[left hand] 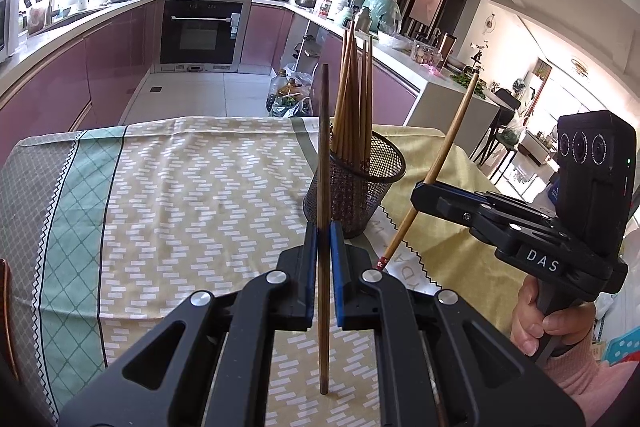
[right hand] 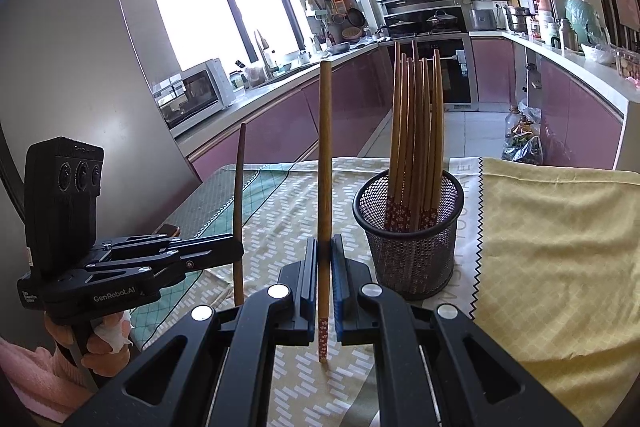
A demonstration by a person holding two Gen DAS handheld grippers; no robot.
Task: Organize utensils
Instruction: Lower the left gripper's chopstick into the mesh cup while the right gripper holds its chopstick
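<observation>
In the left wrist view, the left gripper point(left hand: 324, 239) fills the bottom centre of the frame, its blue-padded jaws pressed against a dark brown chopstick point(left hand: 323, 163) that stands nearly upright between them, its lower end showing below the jaws over the patterned tablecloth point(left hand: 180, 187). Just right of centre, behind that stick, stands a black mesh holder point(left hand: 356, 183) on the cloth, with a bundle of brown chopsticks point(left hand: 354, 99) rising out of it. At the right of the frame the right gripper point(left hand: 420, 187) is clamped on a lighter chopstick point(left hand: 448, 147), tilted so its top leans to the upper right and its red-patterned end points down left. In the right wrist view, the same lighter stick runs upright through the closed jaws at bottom centre, red-patterned end lowest. The mesh holder sits just right of the jaws there, apart from them, the red-patterned ends of the bundle visible through its mesh. A yellow cloth point(right hand: 560, 247) covers the table at the right of that frame. The left gripper appears at lower left, dark stick held upright.
</observation>
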